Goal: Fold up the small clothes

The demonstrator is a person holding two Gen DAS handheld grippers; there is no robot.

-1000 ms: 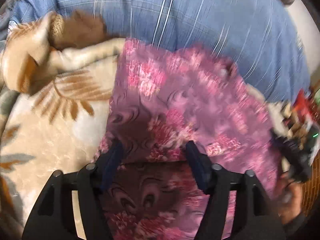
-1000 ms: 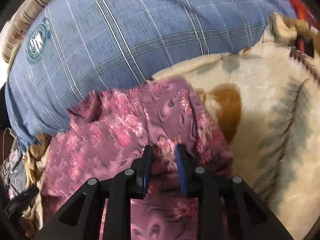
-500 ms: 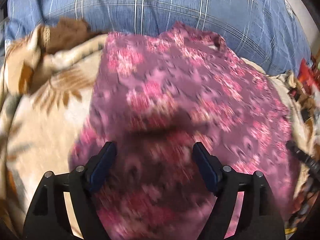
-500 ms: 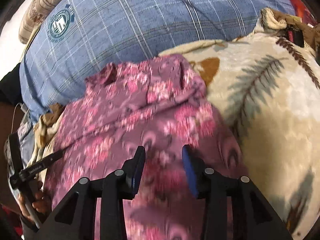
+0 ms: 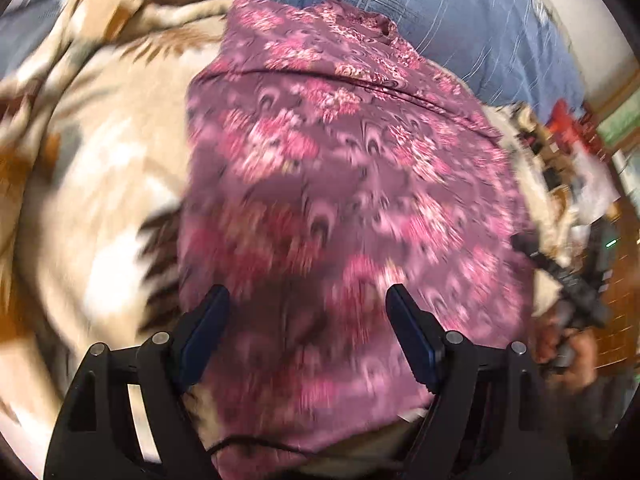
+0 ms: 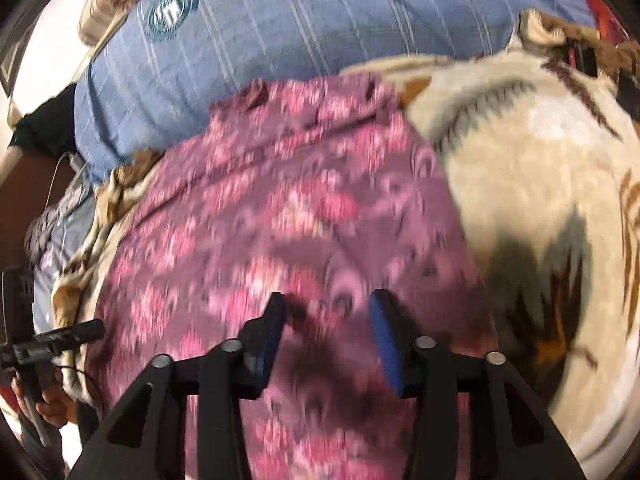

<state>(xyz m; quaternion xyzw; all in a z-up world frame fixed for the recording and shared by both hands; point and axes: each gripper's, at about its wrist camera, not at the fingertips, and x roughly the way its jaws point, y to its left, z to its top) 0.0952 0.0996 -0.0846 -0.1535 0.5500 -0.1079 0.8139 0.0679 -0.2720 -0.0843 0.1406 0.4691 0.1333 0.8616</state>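
A purple garment with pink flowers (image 5: 340, 184) lies spread flat on a cream leaf-patterned blanket (image 5: 100, 168). It also shows in the right wrist view (image 6: 280, 220), with a crosswise crease near its far end. My left gripper (image 5: 307, 300) is open and empty above the garment's near edge. My right gripper (image 6: 327, 306) is open and empty above the garment's near part. The right gripper also shows at the right edge of the left wrist view (image 5: 568, 280). The left gripper shows at the left edge of the right wrist view (image 6: 52, 344). Both views are motion-blurred.
A blue checked pillow (image 6: 320, 20) lies behind the garment, also in the left wrist view (image 5: 460, 12). The blanket (image 6: 540, 200) spreads to the right. Red and mixed clutter (image 5: 572, 132) sits at the far right beside a wooden surface.
The right gripper let go of the garment and opened. Both grippers pulled back and up. The garment, bunched a second ago, now lies spread flat.
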